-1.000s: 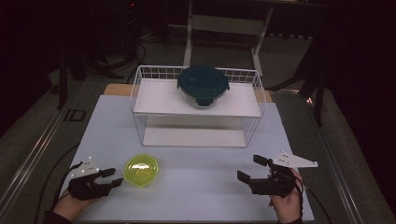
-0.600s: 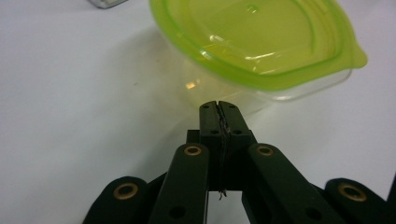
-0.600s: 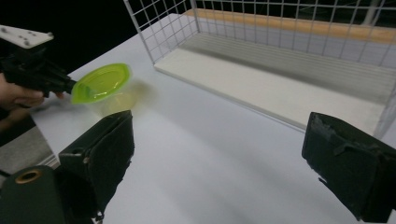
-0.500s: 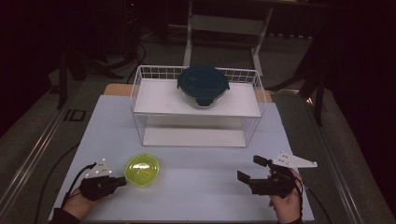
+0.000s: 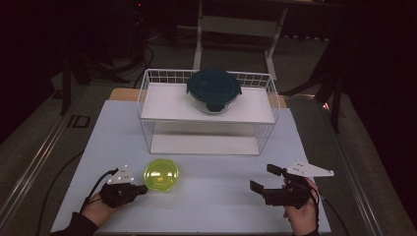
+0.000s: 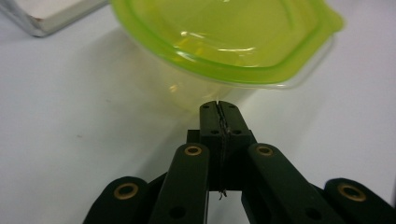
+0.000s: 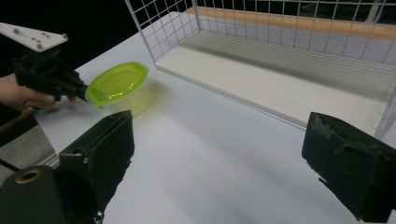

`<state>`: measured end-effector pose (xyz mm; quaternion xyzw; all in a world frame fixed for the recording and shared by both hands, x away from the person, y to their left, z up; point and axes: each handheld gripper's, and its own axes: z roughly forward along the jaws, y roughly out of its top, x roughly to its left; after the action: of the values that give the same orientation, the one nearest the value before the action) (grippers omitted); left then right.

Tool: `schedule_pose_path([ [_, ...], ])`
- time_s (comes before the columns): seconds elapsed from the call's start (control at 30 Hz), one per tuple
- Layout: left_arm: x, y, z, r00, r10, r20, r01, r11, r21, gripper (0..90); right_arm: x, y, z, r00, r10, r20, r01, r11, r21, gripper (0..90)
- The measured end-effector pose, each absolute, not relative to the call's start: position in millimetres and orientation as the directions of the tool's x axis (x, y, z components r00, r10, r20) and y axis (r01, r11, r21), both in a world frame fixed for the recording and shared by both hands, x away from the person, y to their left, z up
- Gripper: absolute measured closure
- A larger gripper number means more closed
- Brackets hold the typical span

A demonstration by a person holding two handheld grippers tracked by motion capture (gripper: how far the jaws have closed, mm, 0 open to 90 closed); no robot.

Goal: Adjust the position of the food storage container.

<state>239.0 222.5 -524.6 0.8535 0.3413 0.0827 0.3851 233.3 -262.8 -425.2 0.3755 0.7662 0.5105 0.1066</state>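
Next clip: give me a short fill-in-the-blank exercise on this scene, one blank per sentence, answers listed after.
1. The left tool has its jaws ____, with nothing between them.
2. The tub nearest that tool has a lid coloured ____.
3. The dark-lidded container sits on the ____ shelf of the wire rack.
4. The right tool has its jaws ____.

Missing words: shut; green; top; open
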Motion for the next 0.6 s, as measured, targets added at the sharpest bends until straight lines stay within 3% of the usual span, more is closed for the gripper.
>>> schedule_pose_path([
  [0.27,256.5,225.5,-526.2,0.72,0.683,-0.128,0.551,-0.448,0.704,88.9,233.6,-263.5,-425.0,-0.696,0.683,0.222,0.467,0.196,0.862,9.0],
  [0.6,252.7,199.1,-520.1,0.753,0.647,-0.121,0.516,-0.465,0.72,88.9,233.8,-263.9,-425.0,-0.696,0.683,0.224,0.467,0.194,0.863,9.0],
])
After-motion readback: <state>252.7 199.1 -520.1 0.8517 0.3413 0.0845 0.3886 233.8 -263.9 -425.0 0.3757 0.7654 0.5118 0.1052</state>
